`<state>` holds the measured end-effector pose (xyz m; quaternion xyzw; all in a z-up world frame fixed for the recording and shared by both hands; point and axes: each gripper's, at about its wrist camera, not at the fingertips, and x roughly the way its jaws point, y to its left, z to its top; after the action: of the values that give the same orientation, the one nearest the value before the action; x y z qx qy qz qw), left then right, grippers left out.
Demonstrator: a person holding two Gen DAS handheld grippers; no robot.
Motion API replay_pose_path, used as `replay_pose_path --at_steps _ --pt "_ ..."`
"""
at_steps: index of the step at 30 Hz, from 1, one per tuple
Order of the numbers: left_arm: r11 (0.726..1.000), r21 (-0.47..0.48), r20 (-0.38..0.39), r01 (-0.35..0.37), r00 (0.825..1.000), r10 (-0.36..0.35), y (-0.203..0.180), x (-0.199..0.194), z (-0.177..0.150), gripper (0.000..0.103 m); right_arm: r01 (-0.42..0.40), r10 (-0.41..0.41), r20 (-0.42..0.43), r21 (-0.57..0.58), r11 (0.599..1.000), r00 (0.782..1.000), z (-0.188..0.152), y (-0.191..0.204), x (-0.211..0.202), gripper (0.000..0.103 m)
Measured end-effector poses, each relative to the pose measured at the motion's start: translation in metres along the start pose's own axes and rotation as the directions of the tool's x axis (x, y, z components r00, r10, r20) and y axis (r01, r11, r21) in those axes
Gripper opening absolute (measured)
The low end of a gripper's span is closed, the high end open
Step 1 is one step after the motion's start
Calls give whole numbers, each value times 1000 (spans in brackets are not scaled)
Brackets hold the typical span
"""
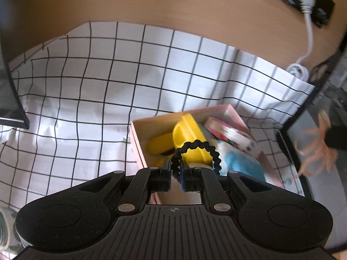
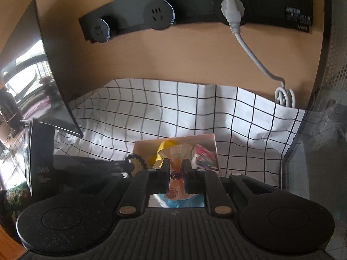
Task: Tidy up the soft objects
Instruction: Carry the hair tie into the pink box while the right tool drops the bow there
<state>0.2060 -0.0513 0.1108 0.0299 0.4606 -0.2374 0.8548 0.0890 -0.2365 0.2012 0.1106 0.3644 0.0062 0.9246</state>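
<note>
Left gripper (image 1: 175,169) is clamped nearly fully closed on a black braided hair tie (image 1: 196,151), whose loop stands up from the jaws and arcs over the open pink box (image 1: 135,143). Right gripper (image 2: 176,169) is pinched nearly closed on the gathered neck of an orange translucent pouch (image 2: 180,151) printed with smiley faces; its long axis runs along the fingers, the wider end fanning forward toward the box. The box sits on the checked cloth (image 1: 86,86) and already holds a yellow item (image 1: 188,136), a blue one (image 1: 240,162) and a pink patterned packet (image 1: 229,134). Risks, as judged: the tie's loop could snag on a finger on release and be dragged back out; the box is crowded, so the pouch may perch on the contents and slide over the rim; both grippers converge on one small opening and could collide or nudge the light box across the cloth
</note>
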Motion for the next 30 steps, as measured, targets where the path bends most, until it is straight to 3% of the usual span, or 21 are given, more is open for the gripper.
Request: replay_pose_path --at_steps 10,12,20,26,29,30 --pt "1000 -25 -75 -4 997 2 8 42 12 11 7 -6 -55 18 1000 998 4 0 33 12" --pt "1000 -23 -72 6 997 -7 11 42 11 15 3 -2 -61 21 1000 998 4 2 39 12" --pt "991 -42 47 123 991 -122 30 11 5 16 -61 65 -83 54 997 994 21 27 86 12" --pt "979 -58 129 193 974 -184 47 -33 -15 16 -137 145 -168 62 989 975 31 56 149 12" --pt "973 -59 125 224 969 -215 51 -52 -37 16 -66 75 -192 50 997 978 31 62 173 19" --pt "973 -60 123 222 969 -213 52 -57 -46 16 -42 52 -194 52 998 980 30 63 175 27"
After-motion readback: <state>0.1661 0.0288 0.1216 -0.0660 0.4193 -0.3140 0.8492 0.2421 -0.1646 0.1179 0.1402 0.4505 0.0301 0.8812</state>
